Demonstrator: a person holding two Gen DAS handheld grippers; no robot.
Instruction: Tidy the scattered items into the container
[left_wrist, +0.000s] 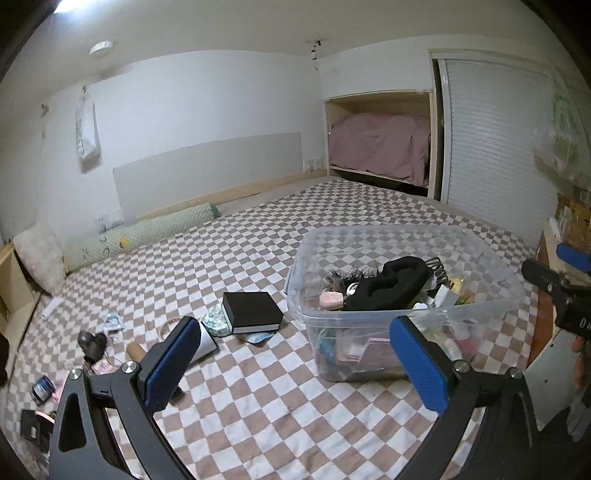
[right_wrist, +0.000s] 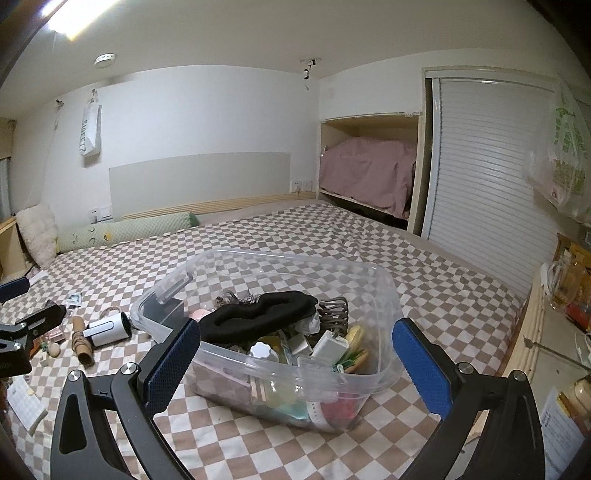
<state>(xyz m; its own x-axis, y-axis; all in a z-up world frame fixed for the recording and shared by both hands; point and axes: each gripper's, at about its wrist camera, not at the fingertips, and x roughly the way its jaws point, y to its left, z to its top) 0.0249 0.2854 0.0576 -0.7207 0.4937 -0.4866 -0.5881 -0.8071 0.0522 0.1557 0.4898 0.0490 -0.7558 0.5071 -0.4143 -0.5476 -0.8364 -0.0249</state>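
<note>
Left gripper (left_wrist: 291, 363) and right gripper (right_wrist: 297, 365) hovering agape, empty, near clear plastic bin (right_wrist: 384, 295); black box (left_wrist: 253, 312) lying left of bin.

right claw (right_wrist: 295, 363) open, empty, over clear bin (right_wrist: 384, 291).

Bedspread (left_wrist: 229, 266): brown-and-white checkerboard.
Container (right_wrist: 384, 373): clear, colourless plastic.
Cloth (right_wrist: 258, 314) on top of contents: plain black.
Hair claw (right_wrist: 334, 308) beside it: grey-brown.
Box (left_wrist: 253, 312) on bedspread: black top, white band along side.
Cylinder (right_wrist: 109, 328): white with black end.
Bolster (right_wrist: 122, 229) at wall: pale green, dotted texture, small yellow mark.
Pillow (right_wrist: 37, 234): fluffy white.
Alcove sheet (right_wrist: 365, 173): dusty pink.
Shutter door (right_wrist: 487, 177): white, horizontal slats.
Left gripper (left_wrist: 295, 362), right gripper (right_wrist: 299, 363): blue pads, black frames.
</note>
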